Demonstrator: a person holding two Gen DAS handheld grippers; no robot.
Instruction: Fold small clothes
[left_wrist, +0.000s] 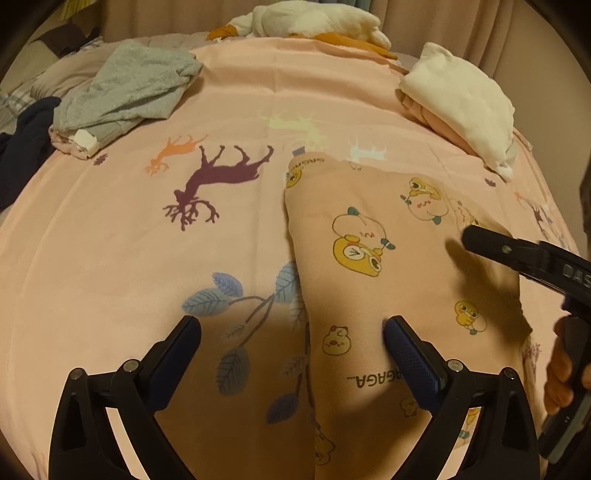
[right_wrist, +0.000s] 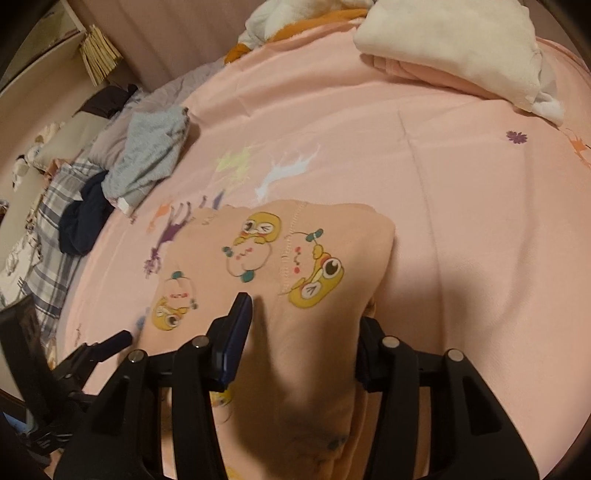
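Observation:
A peach garment printed with yellow cartoon ducks lies on the pink bed sheet. My left gripper is open. It hangs low over the garment's left edge, one finger over the sheet and the other over the cloth. My right gripper is shut on a raised fold of the peach garment near its right edge; cloth fills the gap and hides the right pad. In the left wrist view the right gripper reaches in from the right over the garment.
A crumpled grey garment and a navy one lie at the far left. A folded white and pink pile sits far right. A white and orange plush toy lies at the head. A hand holds the right gripper.

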